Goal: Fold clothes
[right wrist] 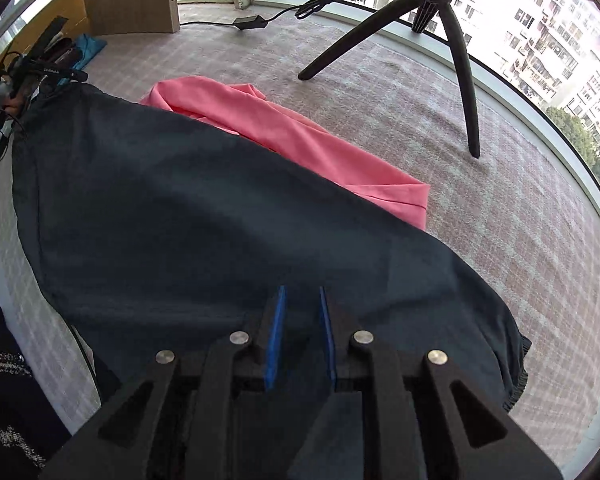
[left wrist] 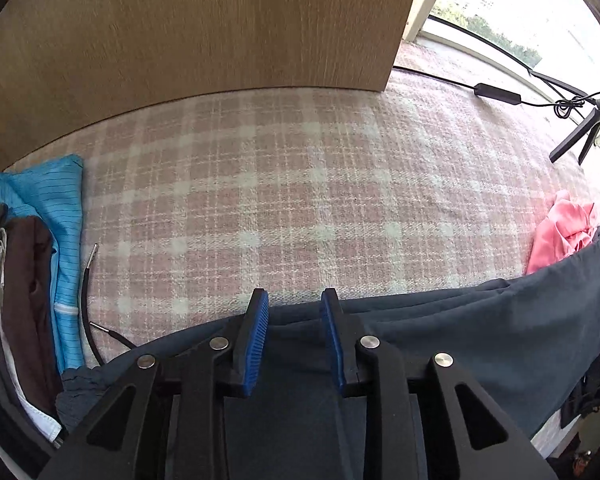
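Here the dark garment [right wrist: 204, 216] spreads across the lower half of both frames on the plaid blanket [left wrist: 284, 184]. The left gripper [left wrist: 295, 300] and right gripper [right wrist: 300, 294] both stand with fingers apart over its cloth, gripping nothing. A pink garment [right wrist: 300, 140] lies just behind it, centre frame.

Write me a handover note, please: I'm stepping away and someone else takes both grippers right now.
Left gripper: jaws apart, over the near edge of the dark navy fabric garment; not clamped.
Right gripper: jaws apart, over the same dark navy garment; not clamped.
The navy garment is spread across the pink plaid blanket; its gathered elastic hem is at the right.
The crumpled pink fabric garment lies behind it, partly covered.
A pile of clothes, with a light blue striped garment, sits at far left.
Done: navy garment laid out. Left: fold it, then the pink one.
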Tool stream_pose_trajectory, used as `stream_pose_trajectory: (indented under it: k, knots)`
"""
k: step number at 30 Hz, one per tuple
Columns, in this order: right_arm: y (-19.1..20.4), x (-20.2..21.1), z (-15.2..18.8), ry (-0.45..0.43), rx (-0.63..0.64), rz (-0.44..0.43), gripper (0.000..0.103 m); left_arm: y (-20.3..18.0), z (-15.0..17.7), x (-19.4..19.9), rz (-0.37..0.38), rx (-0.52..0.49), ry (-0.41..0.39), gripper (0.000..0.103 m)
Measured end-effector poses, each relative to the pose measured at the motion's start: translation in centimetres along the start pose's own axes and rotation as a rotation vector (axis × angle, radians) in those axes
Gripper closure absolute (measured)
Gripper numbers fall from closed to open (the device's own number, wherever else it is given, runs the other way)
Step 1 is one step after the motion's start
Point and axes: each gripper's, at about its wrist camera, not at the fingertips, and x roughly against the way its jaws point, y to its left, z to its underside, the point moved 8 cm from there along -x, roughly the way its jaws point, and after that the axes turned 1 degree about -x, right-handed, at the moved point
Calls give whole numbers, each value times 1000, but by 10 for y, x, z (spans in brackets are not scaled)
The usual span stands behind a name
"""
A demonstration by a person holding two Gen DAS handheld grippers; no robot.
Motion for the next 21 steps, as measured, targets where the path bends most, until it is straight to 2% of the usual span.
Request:
stream_pose_trajectory:
  k: [6, 9, 13, 15, 18, 21]
  knots:
    - [81, 69, 36, -123, 55, -197, 86, -19, 104, 80, 53, -137, -46, 72]
    - [128, 82, 62, -169, 53, -280, 86, -27, 157, 109, 76, -199, -47, 71]
    - [177, 47, 84, -143, 31, -304, 85, -40, 209, 93, 96, -234, 15, 71]
    - [202, 29, 95, -129, 21, -316, 81, -67, 223, 82, 132, -299, 43, 71]
    - [239, 3, 112, -109, 4, -334, 81, -108, 239, 72, 198, -401, 66, 71]
    - [251, -19, 93, -128, -68, -341, 81, -140, 245, 74, 245, -483, 58, 71]
